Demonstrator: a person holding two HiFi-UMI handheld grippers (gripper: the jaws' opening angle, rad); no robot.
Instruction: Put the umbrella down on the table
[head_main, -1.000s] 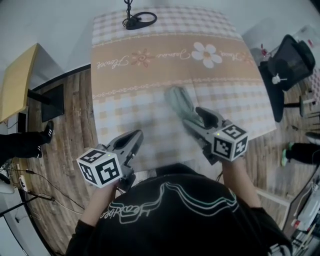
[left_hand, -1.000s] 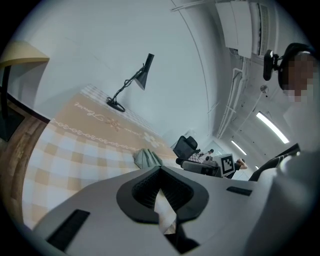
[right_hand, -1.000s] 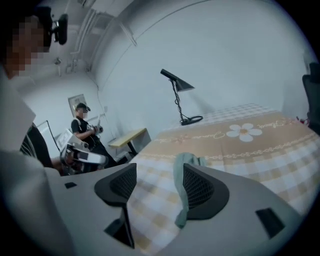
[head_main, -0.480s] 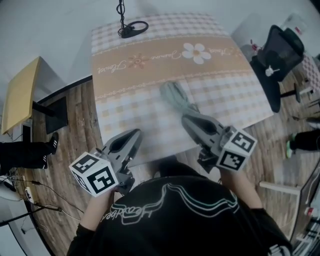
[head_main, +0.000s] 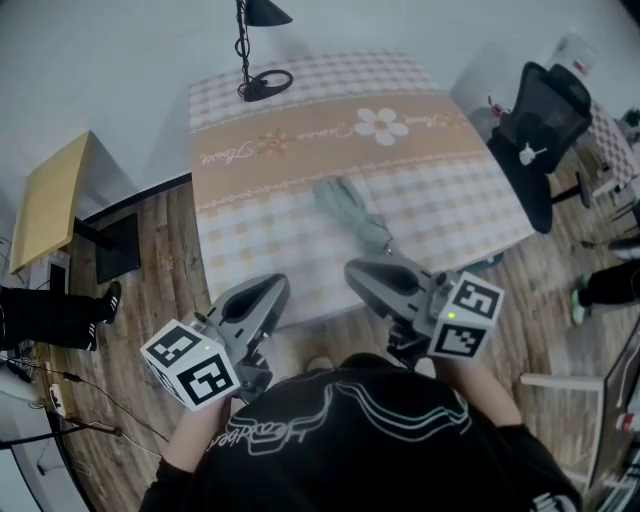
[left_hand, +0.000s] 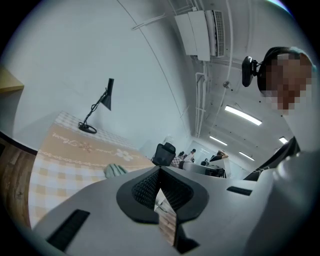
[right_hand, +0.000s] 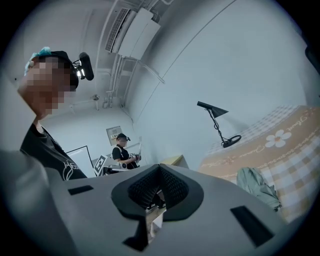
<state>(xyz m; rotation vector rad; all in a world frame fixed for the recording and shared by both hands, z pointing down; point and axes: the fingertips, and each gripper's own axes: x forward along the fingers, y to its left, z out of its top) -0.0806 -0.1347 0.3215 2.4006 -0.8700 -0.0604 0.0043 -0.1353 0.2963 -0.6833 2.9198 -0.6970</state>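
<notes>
Might knock the folded umbrella (head_main: 350, 210), lying on the table (head_main: 255, 240) near its front edge, onto the floor (head_main: 165, 270) by swinging the left gripper (head_main: 275, 287) or right gripper (head_main: 356, 270), both squeezed shut and empty.

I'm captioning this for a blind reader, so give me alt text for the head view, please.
A folded umbrella lies on a checked table, with nothing touching it. Nearer the person, the left gripper and right gripper are both shut and empty by the table's near edge. A lamp stands at the far end.
</notes>
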